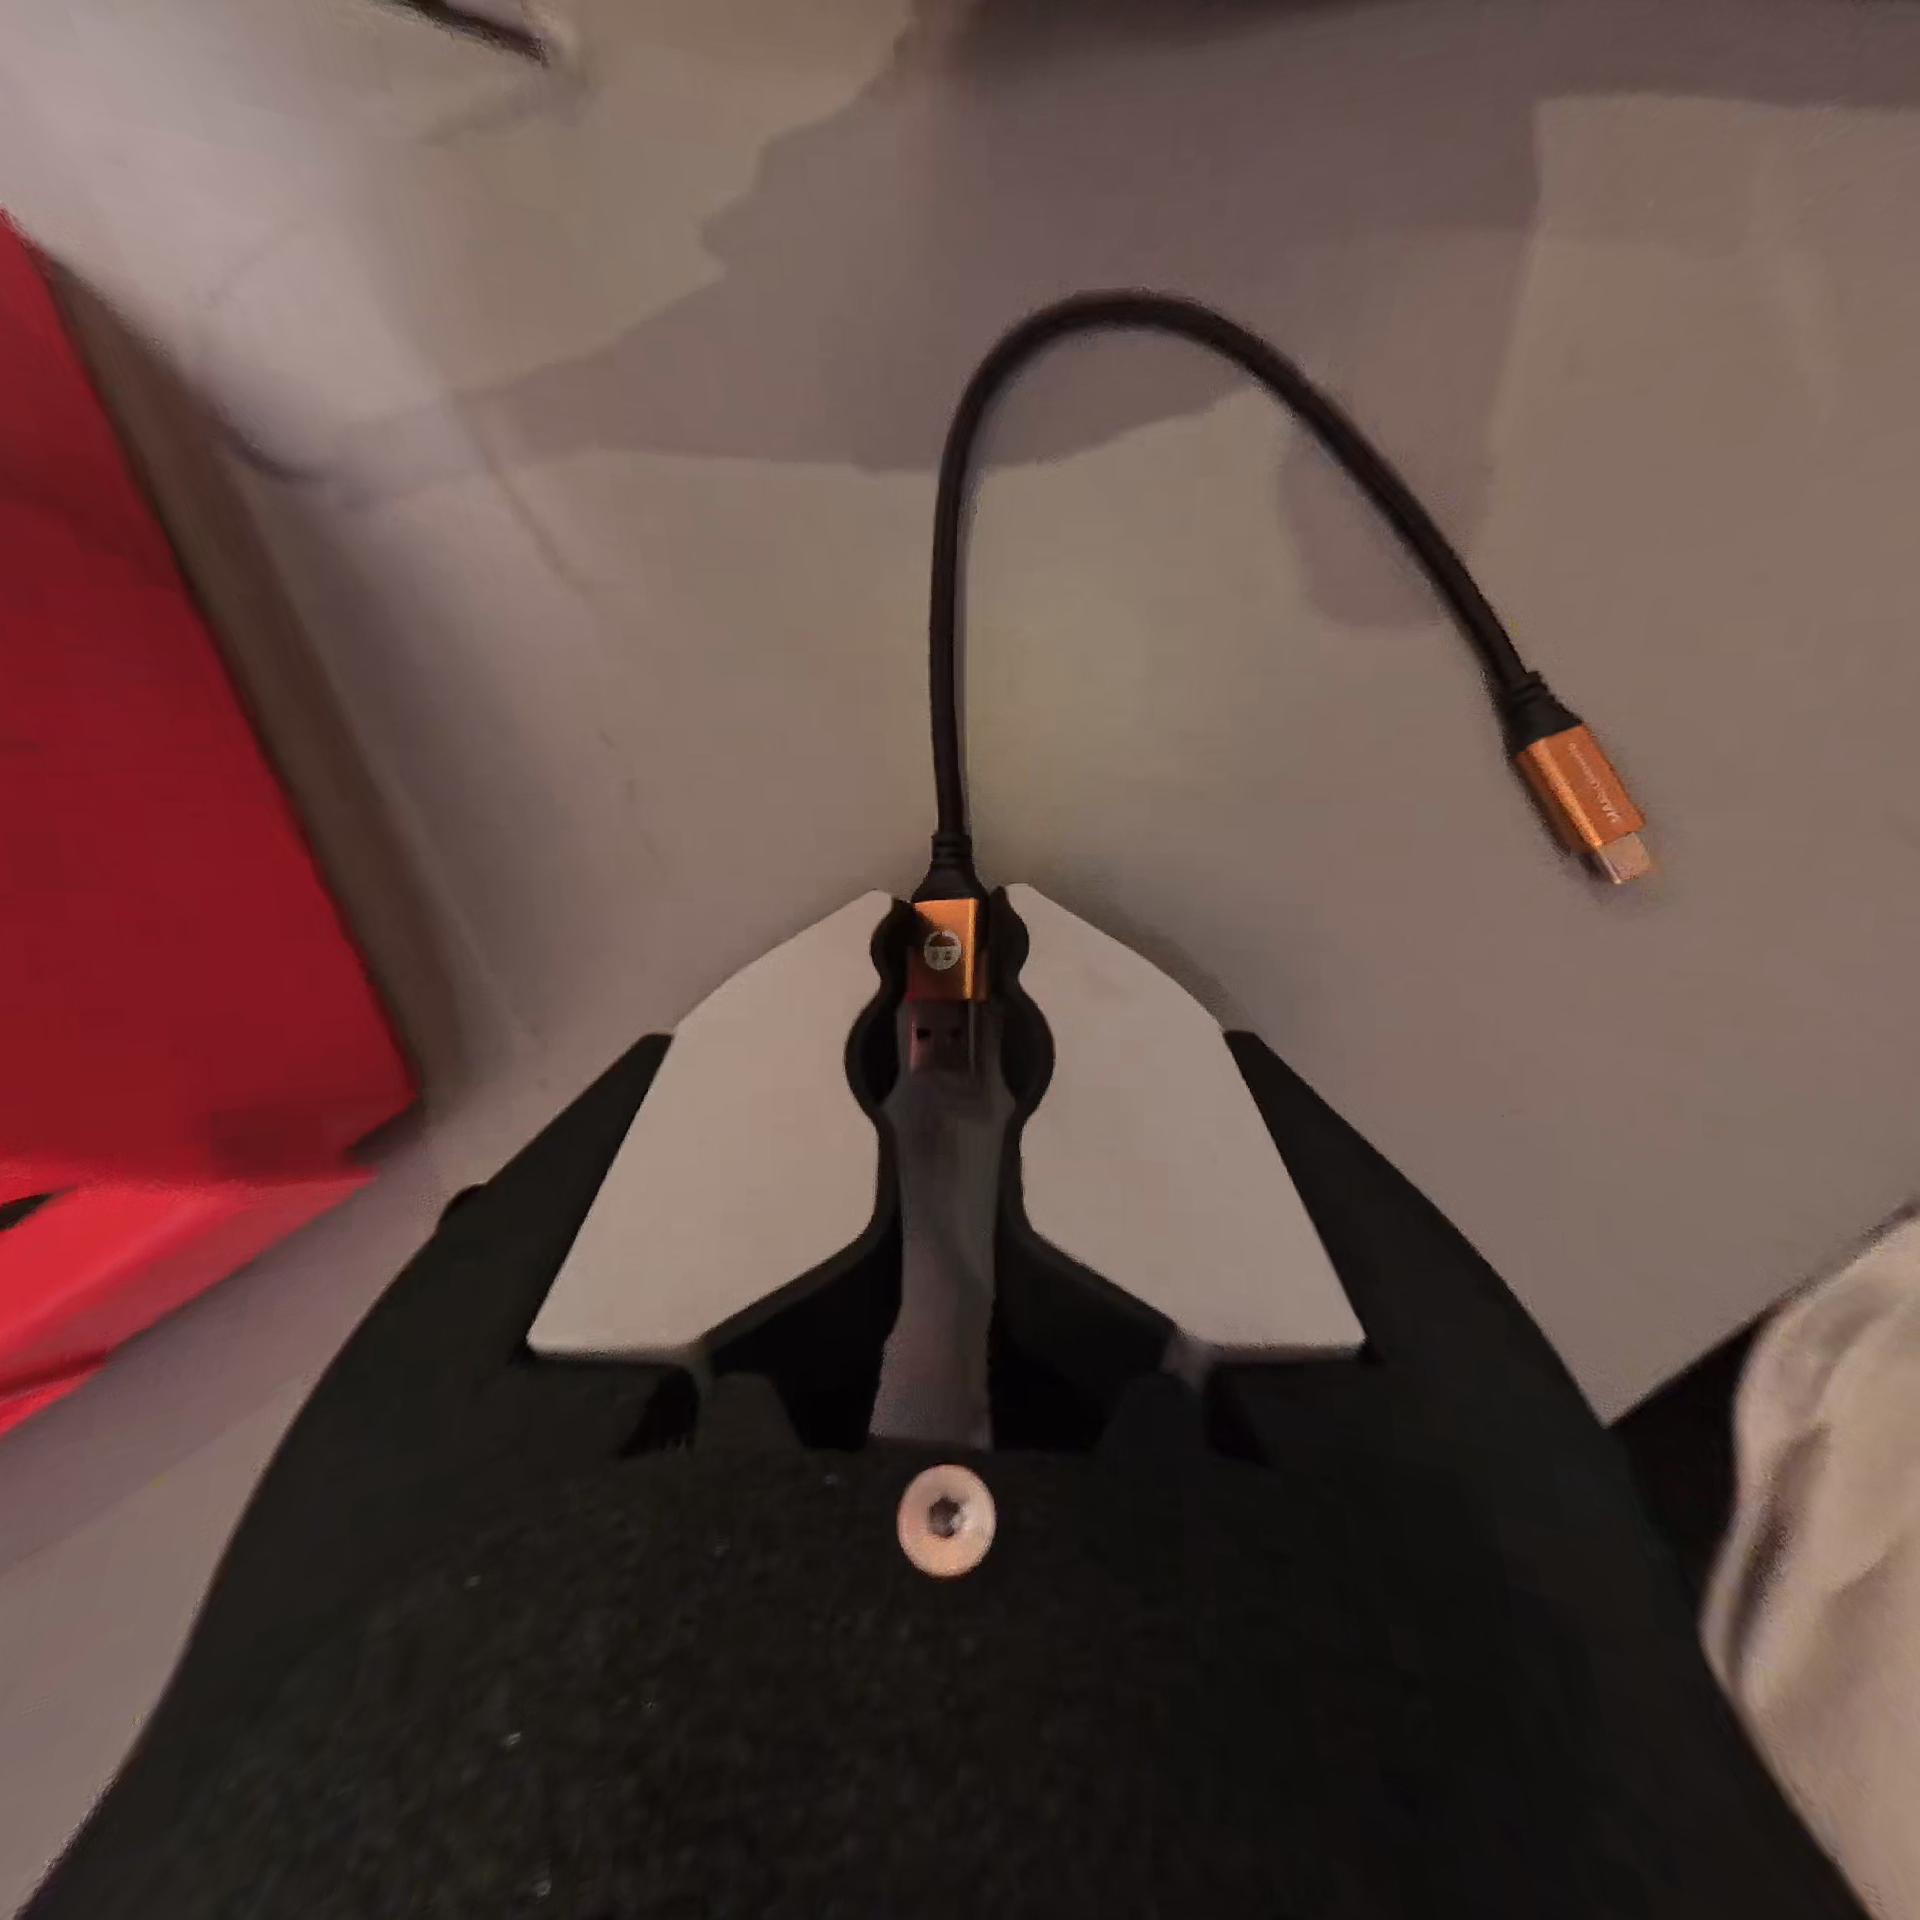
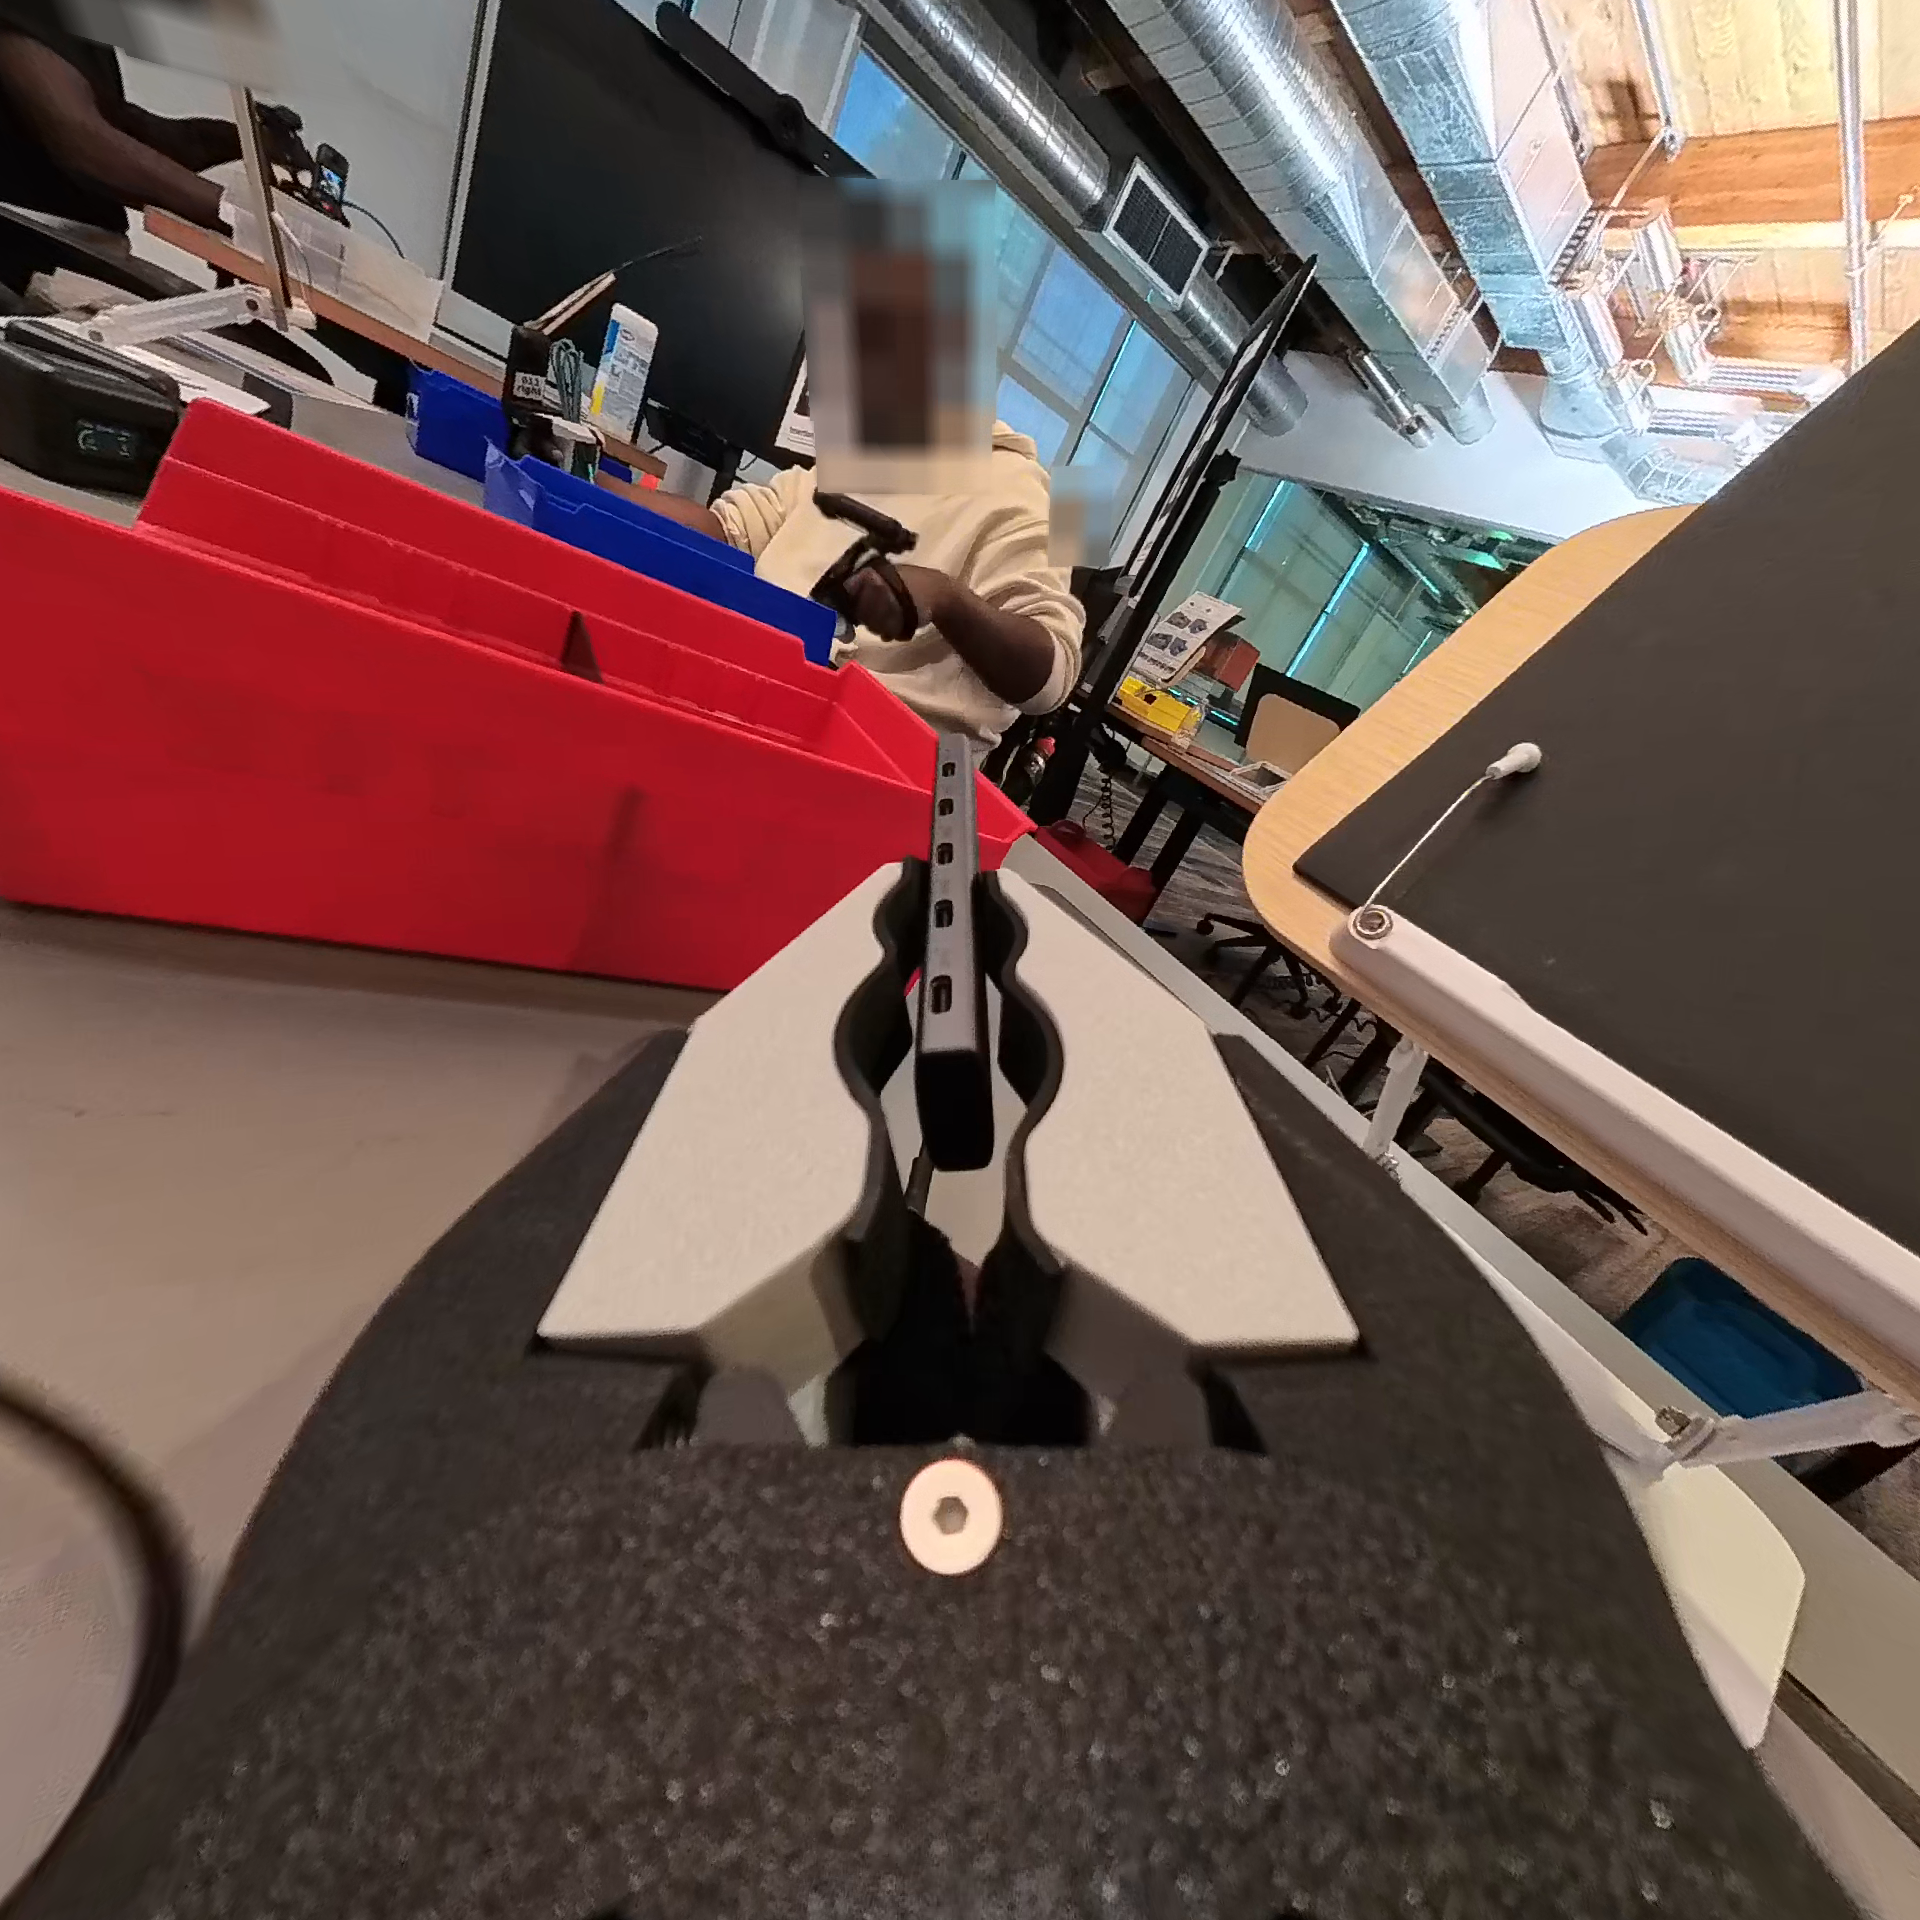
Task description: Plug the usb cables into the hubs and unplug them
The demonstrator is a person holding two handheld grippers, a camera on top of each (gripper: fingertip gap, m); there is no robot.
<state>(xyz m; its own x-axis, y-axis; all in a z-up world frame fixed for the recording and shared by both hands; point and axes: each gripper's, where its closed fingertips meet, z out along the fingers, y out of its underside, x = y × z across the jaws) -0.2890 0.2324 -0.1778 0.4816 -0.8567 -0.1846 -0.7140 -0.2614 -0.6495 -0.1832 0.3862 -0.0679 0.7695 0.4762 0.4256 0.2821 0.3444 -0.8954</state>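
Red plastic fills the left edge of our left wrist view: a red bin (image 1: 156, 790) on the grey desk (image 1: 644, 644). At the centre, our left hand-held gripper (image 1: 945, 961) is clamped on the orange-sleeved USB plug (image 1: 943, 951) of a short black cable (image 1: 1039, 416). The metal tip of that plug points back toward the camera. The cable arches away and over to the right, and its far end, a smaller orange connector (image 1: 1579, 795), hangs or lies free above the desk; we cannot tell which.

In the right wrist view, red bins (image 2: 416, 748) again sit on the left, with blue bins (image 2: 644, 530) behind them. In the middle, our right hand-held gripper (image 2: 951, 997) is clenched around a slim dark grey hub (image 2: 951, 935), held edge-up so its row of small ports faces us.

Only the left view shows the cable and both of its ends. Only the right view shows the hub, a seated person in a cream top (image 2: 935, 582) beyond the bins, and a tilted dark board (image 2: 1662, 727) on the right. Neither view shows the other hand-held gripper.
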